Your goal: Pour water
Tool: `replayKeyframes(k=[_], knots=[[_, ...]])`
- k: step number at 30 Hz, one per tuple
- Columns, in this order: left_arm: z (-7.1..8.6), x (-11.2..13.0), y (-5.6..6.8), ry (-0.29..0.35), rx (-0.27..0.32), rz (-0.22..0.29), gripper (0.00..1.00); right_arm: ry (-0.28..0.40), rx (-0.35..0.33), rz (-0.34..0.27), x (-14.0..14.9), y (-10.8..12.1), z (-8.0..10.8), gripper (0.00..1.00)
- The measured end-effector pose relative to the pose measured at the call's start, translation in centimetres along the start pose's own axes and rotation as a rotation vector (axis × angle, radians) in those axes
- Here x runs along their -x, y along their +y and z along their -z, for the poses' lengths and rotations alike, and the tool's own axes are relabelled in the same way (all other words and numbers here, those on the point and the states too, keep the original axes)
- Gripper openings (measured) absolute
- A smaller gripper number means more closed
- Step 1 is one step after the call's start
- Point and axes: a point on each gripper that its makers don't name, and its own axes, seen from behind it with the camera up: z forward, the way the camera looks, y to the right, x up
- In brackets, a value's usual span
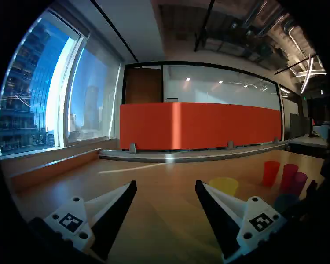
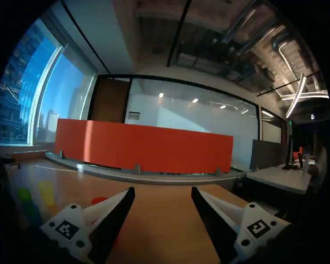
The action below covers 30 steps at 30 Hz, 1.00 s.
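Left tongs: spread, empty, above the tabletop.
Right tongs: spread, empty.
Yellow cup: upright on the tabletop, just beyond the left pair's right finger.
Orange cup, pink cup, purple cup: clustered farther right (contents not discernible).

No readable text; coded markers on left tool, right tool.
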Motion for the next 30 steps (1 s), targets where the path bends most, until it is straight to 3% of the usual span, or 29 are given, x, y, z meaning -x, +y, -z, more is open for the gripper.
replayKeyframes(k=[8, 15, 30], knots=[[0.0, 0.0, 0.0, 0.000, 0.000, 0.000, 0.99, 0.042, -0.055, -0.009, 0.5, -1.5, -0.9, 0.99], [0.0, 0.1, 0.0, 0.000, 0.000, 0.000, 0.99, 0.030, -0.095, -0.054, 2.7, -2.2, -1.1, 0.99], [0.0, 0.0, 0.0, 0.000, 0.000, 0.000, 0.99, -0.009, -0.066, -0.066, 6.1, -0.3, -1.7, 0.99]])
